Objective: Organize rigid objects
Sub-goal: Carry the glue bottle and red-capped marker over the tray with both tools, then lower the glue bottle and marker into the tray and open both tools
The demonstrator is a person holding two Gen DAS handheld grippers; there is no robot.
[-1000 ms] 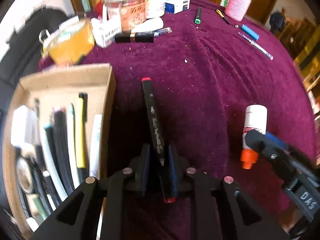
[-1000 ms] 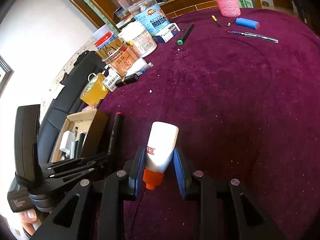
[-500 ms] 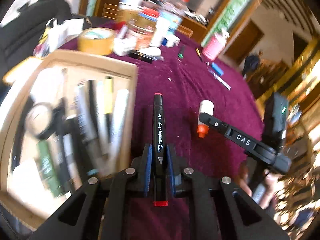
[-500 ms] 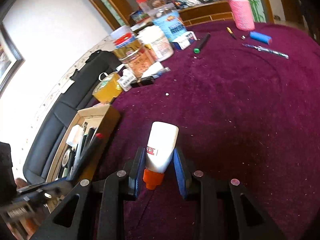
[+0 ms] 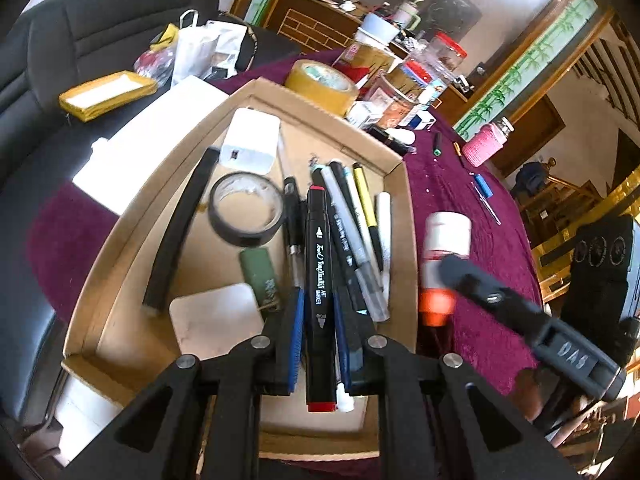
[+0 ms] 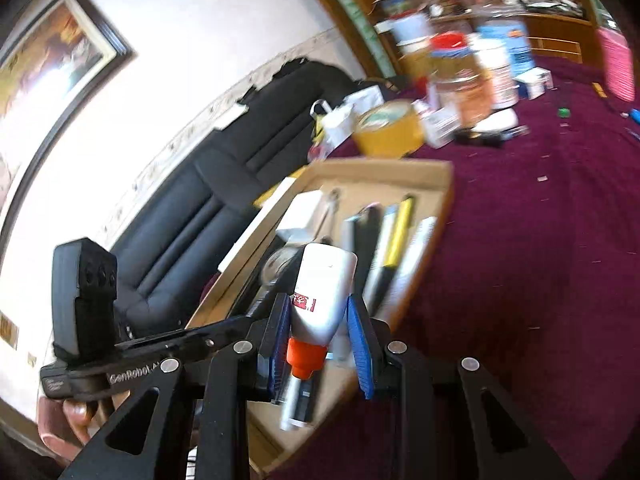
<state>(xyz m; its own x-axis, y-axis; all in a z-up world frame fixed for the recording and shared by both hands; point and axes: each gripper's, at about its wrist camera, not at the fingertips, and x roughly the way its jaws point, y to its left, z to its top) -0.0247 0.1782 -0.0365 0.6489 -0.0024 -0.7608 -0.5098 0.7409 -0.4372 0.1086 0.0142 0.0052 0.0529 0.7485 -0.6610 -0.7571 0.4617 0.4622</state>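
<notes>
pinching a black marker in the left claw over the cardboard box; right claw clamping the glue bottle.

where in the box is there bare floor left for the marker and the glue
Bare cardboard floor lies between the white charger, the far wall and the pen tips. The right side is crowded with the pen row; black tape roll and white card fill the middle.
</notes>
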